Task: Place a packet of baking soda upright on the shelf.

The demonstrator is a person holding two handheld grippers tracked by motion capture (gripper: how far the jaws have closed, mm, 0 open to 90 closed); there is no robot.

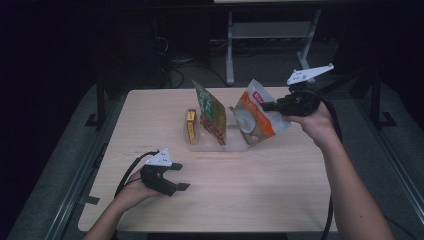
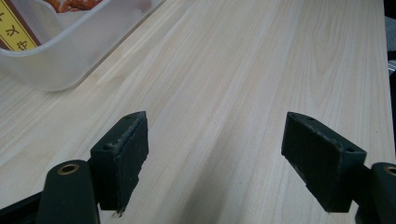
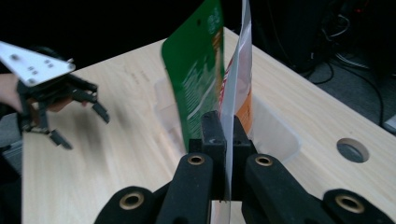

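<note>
Two grippers: left gripper (image 1: 172,176) rests at 7 o'clock on the table (image 1: 260,200), jaws apart on nothing, well away from the clear tray (image 1: 235,146). Right gripper (image 1: 270,106), at 2 o'clock, is clamped on the orange-white pouch (image 1: 257,117)'s edge; the pouch hangs tilted over the tray's right end, long axis running 1-to-7 o'clock, beside the green packet (image 1: 210,112).

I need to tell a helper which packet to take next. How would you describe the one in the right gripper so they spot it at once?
On the wooden table stands a clear tub with packets upright in it. At its right end the right gripper pinches a pouch by its edge. Unlike the green packet and yellow box, it is white and orange.
</note>
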